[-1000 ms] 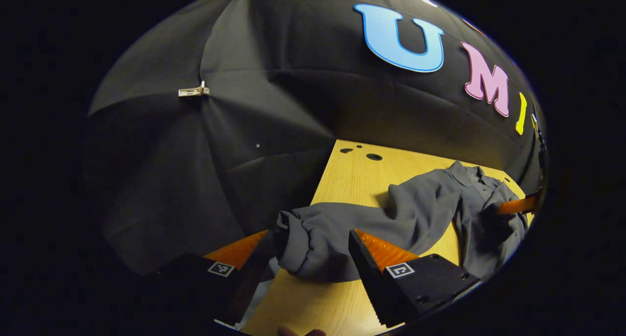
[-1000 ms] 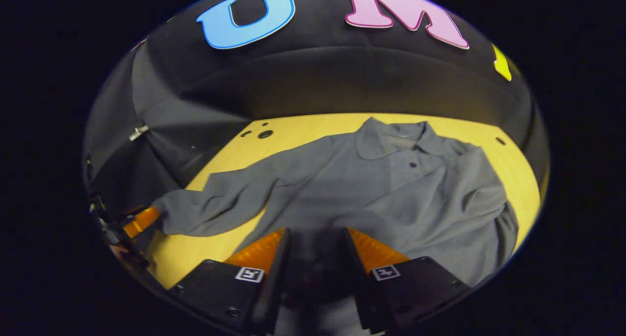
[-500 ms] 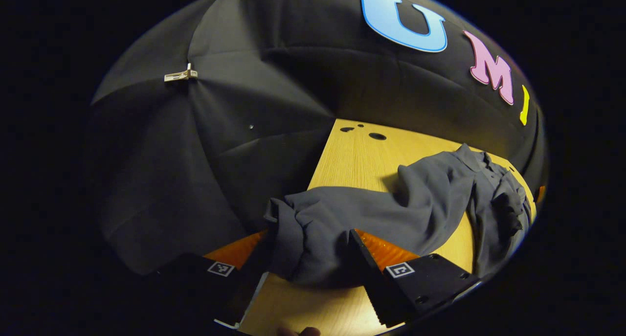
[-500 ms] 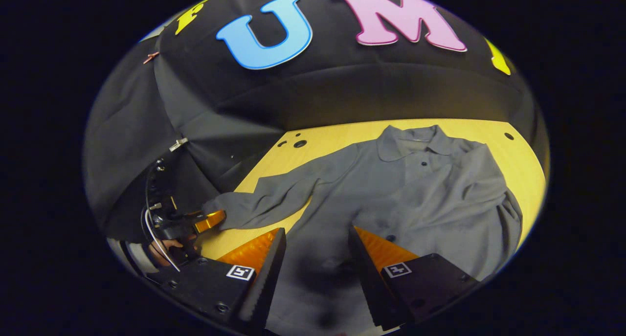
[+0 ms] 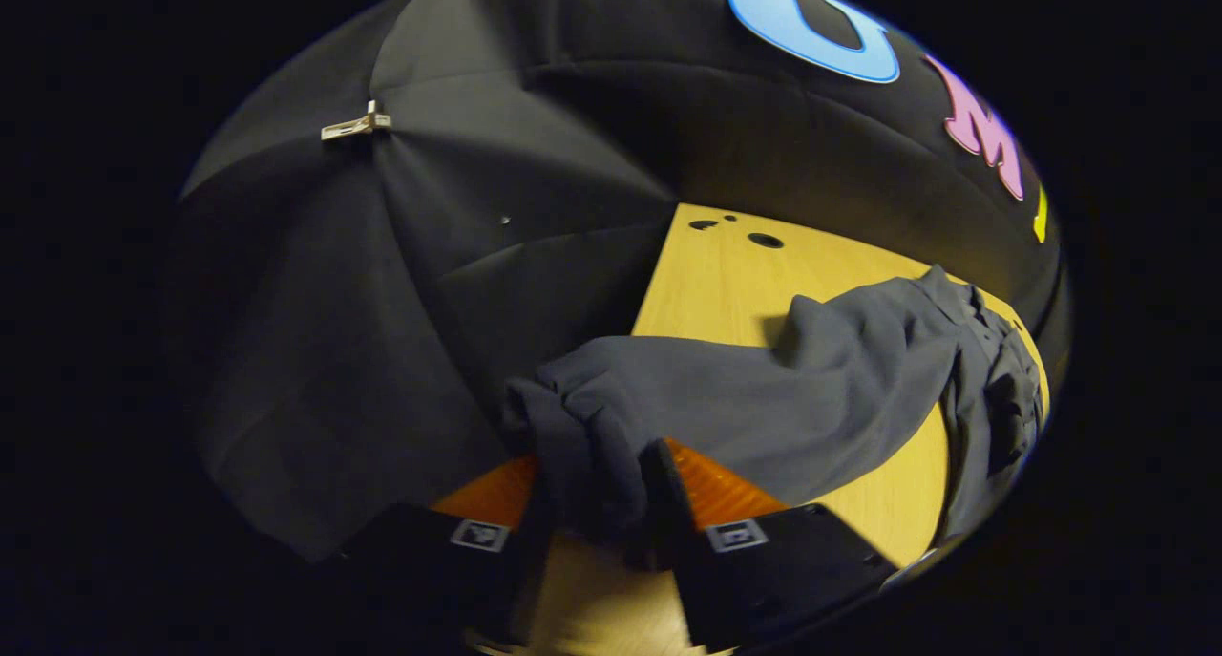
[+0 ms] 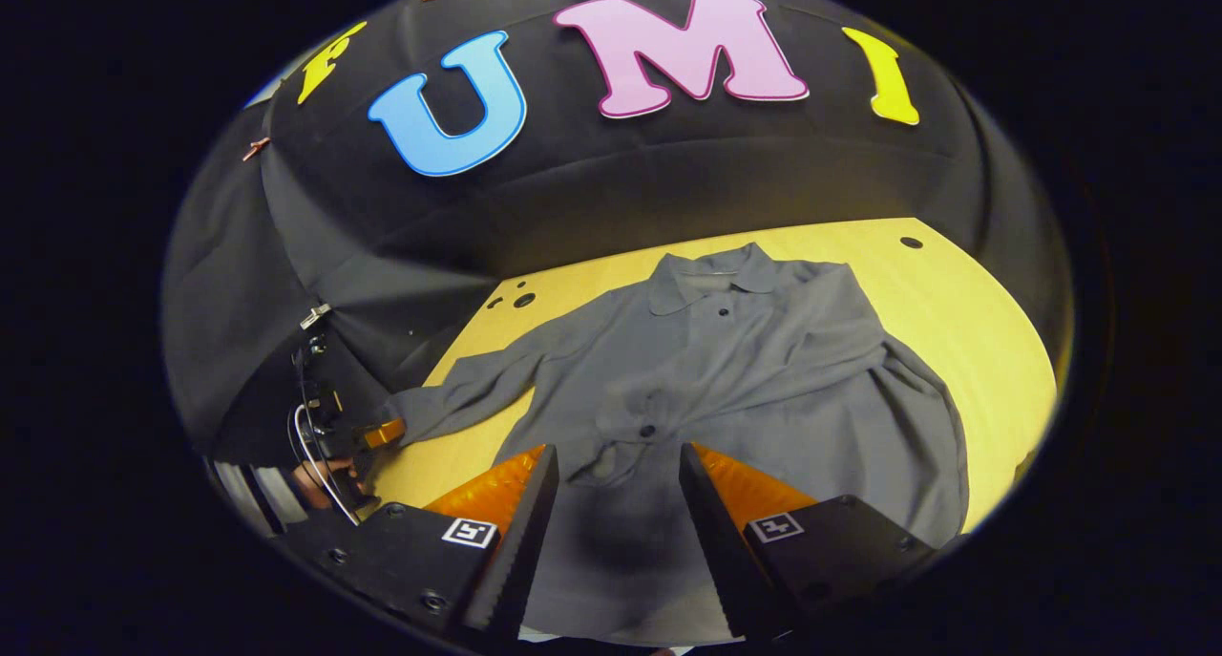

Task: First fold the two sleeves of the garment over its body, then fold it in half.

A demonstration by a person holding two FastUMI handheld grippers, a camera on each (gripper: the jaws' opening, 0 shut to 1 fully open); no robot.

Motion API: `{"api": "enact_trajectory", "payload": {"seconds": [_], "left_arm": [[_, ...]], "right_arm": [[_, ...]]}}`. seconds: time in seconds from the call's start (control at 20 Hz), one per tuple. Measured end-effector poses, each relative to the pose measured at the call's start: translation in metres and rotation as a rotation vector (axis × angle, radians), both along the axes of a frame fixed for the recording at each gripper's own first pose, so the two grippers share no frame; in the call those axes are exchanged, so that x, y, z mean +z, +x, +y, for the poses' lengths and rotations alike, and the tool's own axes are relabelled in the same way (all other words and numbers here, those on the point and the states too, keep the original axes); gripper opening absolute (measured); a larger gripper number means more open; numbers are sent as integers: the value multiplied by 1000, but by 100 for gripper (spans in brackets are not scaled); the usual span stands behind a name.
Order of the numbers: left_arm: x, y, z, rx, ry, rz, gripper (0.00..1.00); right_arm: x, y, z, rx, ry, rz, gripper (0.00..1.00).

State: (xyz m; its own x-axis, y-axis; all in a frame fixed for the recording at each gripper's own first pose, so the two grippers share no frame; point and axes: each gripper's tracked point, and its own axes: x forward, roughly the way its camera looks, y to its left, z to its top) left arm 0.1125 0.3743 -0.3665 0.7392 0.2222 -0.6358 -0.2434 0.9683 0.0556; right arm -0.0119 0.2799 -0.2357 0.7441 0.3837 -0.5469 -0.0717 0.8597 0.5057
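Looking along your left gripper [image 5: 597, 475], you see its fingers clamped on the shirt's [image 5: 764, 398] cuff, off the table's [image 5: 726, 284] edge. In the right gripper view, your right gripper [image 6: 611, 489] stands parted over the shirt's hem on the table.

garment [image 6: 764, 370]: matt grey cloth, creased | table [image 6: 955, 303]: smooth light wood, grained | wall: matt black cloth
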Motion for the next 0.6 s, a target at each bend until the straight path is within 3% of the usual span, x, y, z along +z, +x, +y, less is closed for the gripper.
{"api": "enact_trajectory", "payload": {"seconds": [0.1, 0.15, 0.35, 0.6], "left_arm": [[4, 0, 1, -7, 33, 9, 22], [9, 2, -3, -11, 36, -8, 12], [55, 8, -25, -38, 92, -140, 9], [92, 4, -64, -91, 128, -212, 8]], "right_arm": [[-1, -2, -10, -3, -9, 0, 80], [-1, -3, -16, -7, -13, -3, 80], [1, -5, -43, -38, -12, -14, 81], [-4, -11, -80, -68, -6, -17, 80]]}}
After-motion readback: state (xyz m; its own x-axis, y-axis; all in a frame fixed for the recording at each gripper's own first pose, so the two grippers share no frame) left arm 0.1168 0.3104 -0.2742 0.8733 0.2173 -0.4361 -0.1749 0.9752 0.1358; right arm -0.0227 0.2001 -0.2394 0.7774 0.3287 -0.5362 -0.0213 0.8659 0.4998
